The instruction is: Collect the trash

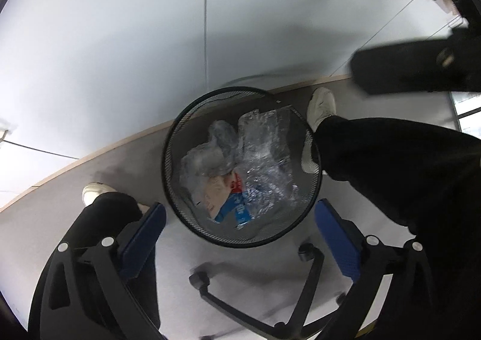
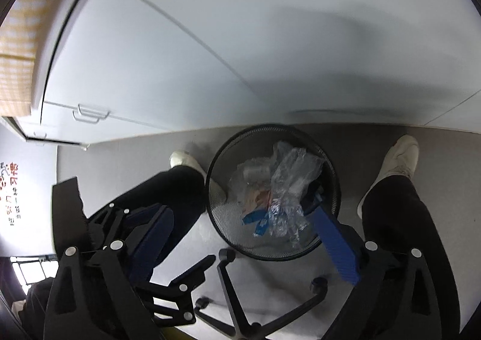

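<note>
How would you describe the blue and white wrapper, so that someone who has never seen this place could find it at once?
Look at the grey floor in front of the white cabinets, where a round black wire-mesh wastebasket stands between the person's two white shoes. Inside it, among crumpled clear plastic, lies the blue and white wrapper. It is the only strongly coloured piece, lying beside a beige paper scrap with a red corner.

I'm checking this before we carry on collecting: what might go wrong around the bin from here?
1. The crumpled clear plastic sits loose and high in the mesh bin, so it may spring back out over the rim.
2. The person's shoes stand right beside the bin, so a careless step could tip it.
3. The chair base and its casters lie next to the bin and could snag a foot.
</note>
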A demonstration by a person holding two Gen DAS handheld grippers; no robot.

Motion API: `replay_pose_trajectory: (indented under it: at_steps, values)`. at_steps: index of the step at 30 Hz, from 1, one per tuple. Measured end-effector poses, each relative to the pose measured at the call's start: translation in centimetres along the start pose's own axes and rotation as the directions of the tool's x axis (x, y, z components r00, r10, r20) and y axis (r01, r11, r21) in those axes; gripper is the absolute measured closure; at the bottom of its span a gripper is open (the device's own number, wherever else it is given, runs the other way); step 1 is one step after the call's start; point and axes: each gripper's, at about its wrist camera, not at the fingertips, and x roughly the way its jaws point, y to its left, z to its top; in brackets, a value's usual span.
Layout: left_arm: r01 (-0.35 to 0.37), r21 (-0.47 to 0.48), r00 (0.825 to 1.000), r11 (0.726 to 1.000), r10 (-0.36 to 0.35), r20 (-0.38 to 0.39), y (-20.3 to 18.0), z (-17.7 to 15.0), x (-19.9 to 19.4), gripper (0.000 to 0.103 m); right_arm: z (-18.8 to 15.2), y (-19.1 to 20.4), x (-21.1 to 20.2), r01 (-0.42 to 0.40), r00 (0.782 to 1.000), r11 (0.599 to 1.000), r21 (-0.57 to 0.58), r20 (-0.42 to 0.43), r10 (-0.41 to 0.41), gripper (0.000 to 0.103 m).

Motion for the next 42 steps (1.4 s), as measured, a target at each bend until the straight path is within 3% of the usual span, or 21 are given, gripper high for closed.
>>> replay_pose_trajectory:
  at_steps: [10, 16, 22, 27, 34, 42]
  values:
    - [-0.012, -0.026, 0.995, 1.000, 0.014, 0.094, -0.1, -1.2, -4.9, 0.005, -3.9, 1.4, -5.9, 0.073, 0.988, 0.992, -0.101, 0.143, -0.058, 0.004]
    - [-0.046, -0.032, 0.982, 0.998, 0.051, 0.182, -0.7, -2.7, -9.3, 0.005, -7.8, 2.8, -9.9, 0.092, 0.972, 0.979, -0.183, 0.232, -0.047, 0.004]
    - [-0.046, -0.034, 0.967, 0.998, 0.053, 0.248, -1.3, -4.6, -12.9, 0.005, -12.4, 4.4, -11.8, 0.115, 0.954, 0.935, -0.335, 0.299, -0.011, 0.004]
    - [-0.045, -0.037, 0.957, 0.998, 0.054, 0.284, -1.8, -6.2, -14.0, 0.005, -14.1, 4.4, -11.1, 0.062, 0.958, 0.937, -0.344, 0.283, 0.041, 0.004]
    - [-0.035, -0.039, 0.947, 0.999, 0.046, 0.317, -2.0, -6.9, -14.8, 0.005, -15.5, 4.4, -8.7, 0.114, 0.963, 0.910, -0.399, 0.268, -0.003, 0.004]
    - [-0.011, -0.058, 0.943, 0.998, 0.029, 0.331, -1.7, -6.9, -15.2, 0.005, -15.7, 3.5, -8.8, 0.099, 0.960, 0.920, -0.379, 0.281, 0.012, 0.004]
